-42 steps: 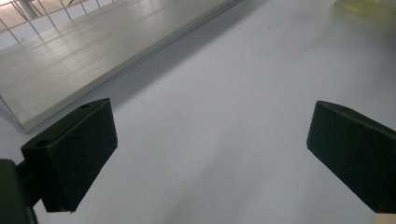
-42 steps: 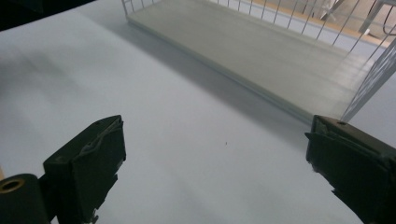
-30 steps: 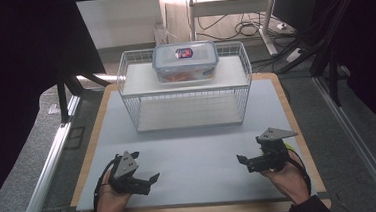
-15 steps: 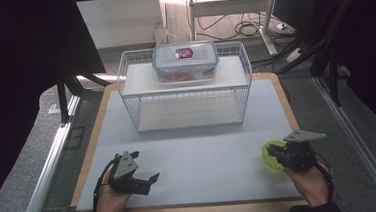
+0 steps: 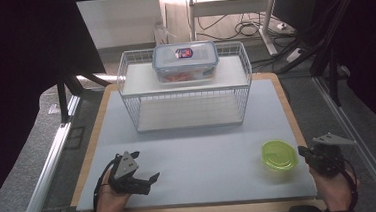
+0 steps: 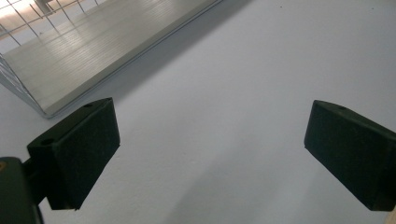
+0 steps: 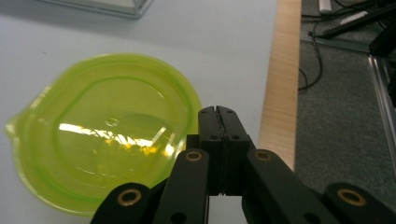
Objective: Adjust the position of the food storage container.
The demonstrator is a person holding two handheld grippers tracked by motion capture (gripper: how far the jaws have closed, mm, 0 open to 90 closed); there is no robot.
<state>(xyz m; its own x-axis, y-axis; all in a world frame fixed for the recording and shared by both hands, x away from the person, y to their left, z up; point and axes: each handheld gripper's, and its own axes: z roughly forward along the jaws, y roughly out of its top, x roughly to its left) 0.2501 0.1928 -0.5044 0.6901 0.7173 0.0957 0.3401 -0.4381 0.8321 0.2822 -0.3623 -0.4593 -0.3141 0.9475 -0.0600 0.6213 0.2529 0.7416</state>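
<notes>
Item: green lid (image 5: 278, 154), flat on the surface (image 5: 199, 150), near right, just left of the right tongs (image 5: 304, 154).

Right tongs: just clenched, nothing between them. Left tongs (image 5: 148, 179): released, near left.

Risk: clenched tips could shove the lid.

Writing: container (image 5: 185, 61) label on wire rack (image 5: 185, 98), far centre, unreadable.

Wire rack (image 5: 185, 93) blocks the far mat (image 5: 199, 155); green lid (image 5: 278, 155) lies near right.

No legible text anywhere (red-and-blue label (image 5: 184, 52) on the container lid (image 5: 185, 54) too blurred)
</notes>
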